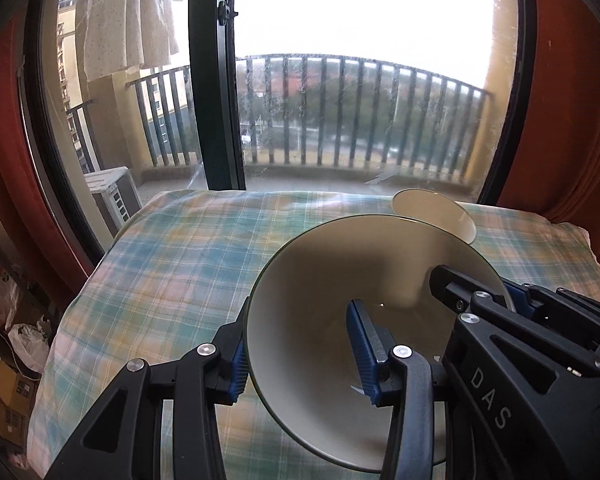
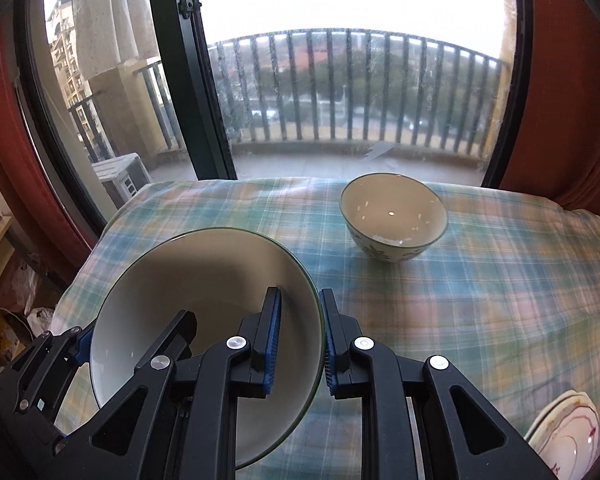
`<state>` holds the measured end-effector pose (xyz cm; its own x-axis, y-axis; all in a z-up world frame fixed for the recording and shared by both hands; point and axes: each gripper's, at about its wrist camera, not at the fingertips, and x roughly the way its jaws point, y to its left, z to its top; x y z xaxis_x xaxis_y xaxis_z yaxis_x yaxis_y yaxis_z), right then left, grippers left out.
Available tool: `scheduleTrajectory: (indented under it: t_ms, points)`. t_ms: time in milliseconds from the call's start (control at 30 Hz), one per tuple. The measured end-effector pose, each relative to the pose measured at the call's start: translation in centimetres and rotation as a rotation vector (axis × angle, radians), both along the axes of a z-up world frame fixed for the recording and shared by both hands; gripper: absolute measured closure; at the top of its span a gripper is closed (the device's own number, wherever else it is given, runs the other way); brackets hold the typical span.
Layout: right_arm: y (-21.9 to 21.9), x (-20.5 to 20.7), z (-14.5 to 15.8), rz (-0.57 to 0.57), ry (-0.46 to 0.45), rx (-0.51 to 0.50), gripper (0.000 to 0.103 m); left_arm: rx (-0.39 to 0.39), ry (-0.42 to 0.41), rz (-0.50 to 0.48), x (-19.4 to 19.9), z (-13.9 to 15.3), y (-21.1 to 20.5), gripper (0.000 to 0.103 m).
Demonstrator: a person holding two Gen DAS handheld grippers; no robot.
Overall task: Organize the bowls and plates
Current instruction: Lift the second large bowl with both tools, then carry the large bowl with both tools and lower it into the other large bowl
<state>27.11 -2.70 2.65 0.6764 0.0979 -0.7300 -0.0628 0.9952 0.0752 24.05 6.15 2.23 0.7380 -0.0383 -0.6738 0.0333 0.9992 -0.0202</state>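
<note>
- Left gripper (image 1: 302, 354) clamps the large bowl's (image 1: 320, 272) left rim.
- Right gripper (image 2: 298, 346) pinches its right rim.
- Small patterned bowl (image 2: 394, 216) sits well beyond, on the plaid cloth (image 2: 480, 300).

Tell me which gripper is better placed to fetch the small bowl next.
Right, probably. The right gripper clamps the rim of the big bowl on the side nearer the small bowl, with bare cloth between. The left gripper holds the far rim.
</note>
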Motion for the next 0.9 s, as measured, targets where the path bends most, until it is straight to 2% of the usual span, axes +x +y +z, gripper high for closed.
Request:
scheduleTrajectory:
  t_ms: [200, 433, 900]
  points:
    - [-1.3, -3.3, 1.3, -0.006, -0.032, 0.004, 0.081, 0.006, -0.030, -0.014, -3.1, 1.1, -1.2, 0.059]
    - [-3.4, -7.8, 2.1, -0.024, -0.052, -0.009, 0.081, -0.005, -0.036, -0.045, -6.1, 0.9, -2.7, 0.059]
    - [-8.3, -13.7, 0.8, -0.073, -0.036, -0.002, 0.081, 0.007, -0.025, -0.113, -10.9, -0.5, -7.4, 0.059]
